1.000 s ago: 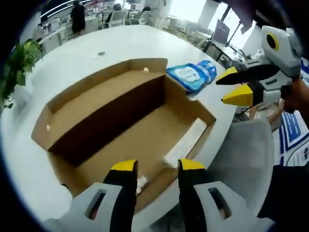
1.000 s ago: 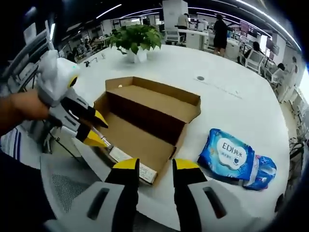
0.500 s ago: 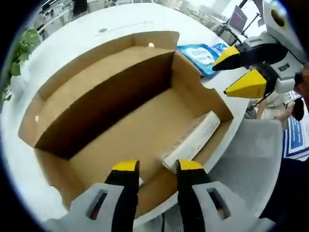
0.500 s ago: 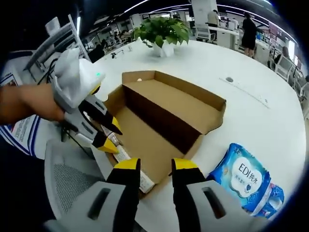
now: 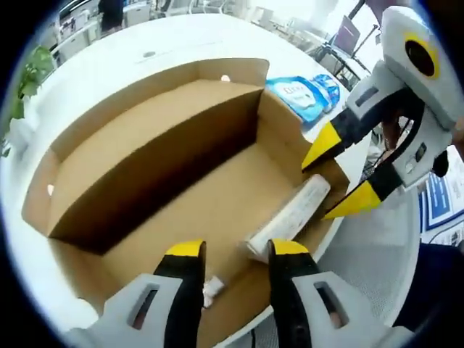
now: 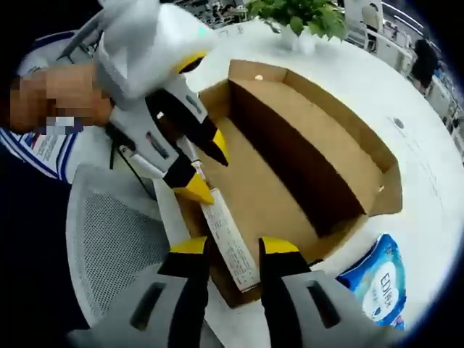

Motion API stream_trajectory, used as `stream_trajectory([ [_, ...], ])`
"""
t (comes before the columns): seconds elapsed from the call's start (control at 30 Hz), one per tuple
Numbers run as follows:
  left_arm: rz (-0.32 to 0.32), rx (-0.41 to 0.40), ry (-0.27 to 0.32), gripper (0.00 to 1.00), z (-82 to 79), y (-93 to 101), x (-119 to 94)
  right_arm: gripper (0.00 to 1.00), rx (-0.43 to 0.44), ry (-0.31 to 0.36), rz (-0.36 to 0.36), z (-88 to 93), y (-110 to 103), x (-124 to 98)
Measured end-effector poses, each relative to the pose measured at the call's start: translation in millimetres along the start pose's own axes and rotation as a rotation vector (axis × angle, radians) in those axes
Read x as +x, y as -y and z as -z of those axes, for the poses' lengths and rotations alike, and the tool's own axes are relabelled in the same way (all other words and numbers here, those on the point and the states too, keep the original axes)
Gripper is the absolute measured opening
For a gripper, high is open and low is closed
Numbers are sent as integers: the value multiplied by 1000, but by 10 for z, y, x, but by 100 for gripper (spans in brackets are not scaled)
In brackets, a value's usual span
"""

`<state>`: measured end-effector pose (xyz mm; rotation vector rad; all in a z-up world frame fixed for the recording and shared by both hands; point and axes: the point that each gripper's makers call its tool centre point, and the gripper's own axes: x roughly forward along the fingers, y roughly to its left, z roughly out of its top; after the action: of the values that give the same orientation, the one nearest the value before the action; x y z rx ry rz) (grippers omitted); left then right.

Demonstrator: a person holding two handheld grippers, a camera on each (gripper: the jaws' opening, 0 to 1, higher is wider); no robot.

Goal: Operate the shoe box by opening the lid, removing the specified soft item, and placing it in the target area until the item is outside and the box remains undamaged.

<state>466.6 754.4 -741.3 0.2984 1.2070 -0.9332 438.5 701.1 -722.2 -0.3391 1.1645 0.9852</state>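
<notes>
With the box open at frame centre, both tools, right and left, gape over the white roll, ready to lift.

I see a white round table spreading under everything, its surface pale and glossy. At the left edge of the left gripper view a green potted plant pokes in; the right gripper view has it at the top. A grey mesh chair sits lower left there. Office desks and a standing person blur at upper right.
</notes>
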Motion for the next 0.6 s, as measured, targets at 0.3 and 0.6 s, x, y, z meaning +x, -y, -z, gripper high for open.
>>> stream_trajectory([
  [0.3,4,-20,25,32,-50,-24,16,22,-110,-157,-101,59,-15,261],
  [0.6,13,-39,49,32,-49,-23,16,20,-181,-237,-143,132,-16,463],
])
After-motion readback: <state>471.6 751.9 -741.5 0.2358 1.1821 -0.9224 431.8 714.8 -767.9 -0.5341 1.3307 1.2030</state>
